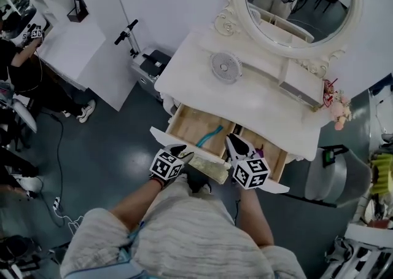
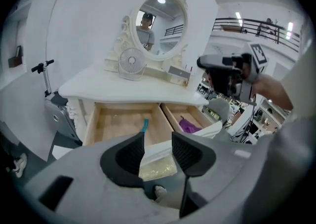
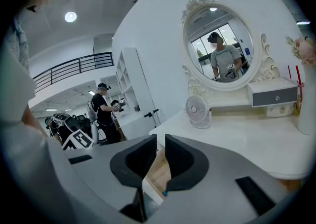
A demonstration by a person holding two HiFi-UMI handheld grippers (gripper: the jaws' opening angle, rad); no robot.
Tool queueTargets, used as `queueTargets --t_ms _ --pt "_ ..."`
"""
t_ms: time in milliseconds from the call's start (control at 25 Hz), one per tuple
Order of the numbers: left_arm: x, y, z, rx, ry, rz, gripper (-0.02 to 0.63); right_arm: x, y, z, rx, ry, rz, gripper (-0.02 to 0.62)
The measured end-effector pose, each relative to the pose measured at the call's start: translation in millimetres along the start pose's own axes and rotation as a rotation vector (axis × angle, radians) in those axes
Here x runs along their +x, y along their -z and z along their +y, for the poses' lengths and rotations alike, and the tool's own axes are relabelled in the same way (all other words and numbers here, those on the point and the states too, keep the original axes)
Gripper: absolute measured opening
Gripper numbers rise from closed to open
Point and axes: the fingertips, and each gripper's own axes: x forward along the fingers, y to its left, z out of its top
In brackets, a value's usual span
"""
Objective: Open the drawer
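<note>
The white vanity table (image 1: 258, 109) has both its wooden drawers pulled out. The left drawer (image 1: 184, 125) (image 2: 116, 122) holds a teal tool (image 1: 209, 135) (image 2: 144, 125). In the right drawer (image 1: 274, 161) (image 2: 197, 113) lies a purple thing (image 2: 186, 125). My left gripper (image 1: 180, 150) (image 2: 158, 136) hangs in front of and above the left drawer's front, open, nothing between its pads. My right gripper (image 1: 236, 144) (image 3: 161, 141) is over the middle of the drawer fronts, level with the tabletop. Its jaws stand a narrow gap apart and are empty.
On the tabletop stand a small fan (image 1: 226, 66) (image 3: 198, 111), an oval mirror (image 1: 295, 1) and a grey-fronted box (image 1: 301, 90). A yellowish pad (image 1: 209, 168) lies on the floor below the drawers. A scooter (image 1: 126, 32) leans at left, a grey seat (image 1: 334, 176) stands at right.
</note>
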Motion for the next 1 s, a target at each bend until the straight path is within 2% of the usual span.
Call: queueTargets --t_ms 160,320,480,680,880,1000 --pt "-11.6 -45.4 -18.3 0.025 0.058 -0.116 0.184 -5.1 -5.2 1.0 -0.011 -0.001 -0.003 0.012" --pt "-26.0 -100.7 -37.0 0.065 0.122 -0.289 0.184 -11.3 -10.5 1.5 -0.02 -0.004 -0.013 0.012" --pt "-44.0 -146.6 -53.9 0.122 0.147 -0.41 0.175 -15.8 -16.0 4.6 -0.027 -0.007 -0.018 0.012" --pt "-57.3 -178.2 -70.4 0.18 0.174 -0.481 0.137 -18.5 -23.6 9.8 -0.042 -0.011 -0.031 0.012" --pt "-62.4 -190.8 -80.2 0.22 0.182 -0.509 0.034 -22.2 -32.6 17.7 -0.063 -0.024 -0.046 0.012" --pt "-64.9 -197.0 -84.4 0.222 0.193 -0.531 0.018 -24.0 -36.5 22.0 -0.074 -0.029 -0.051 0.012"
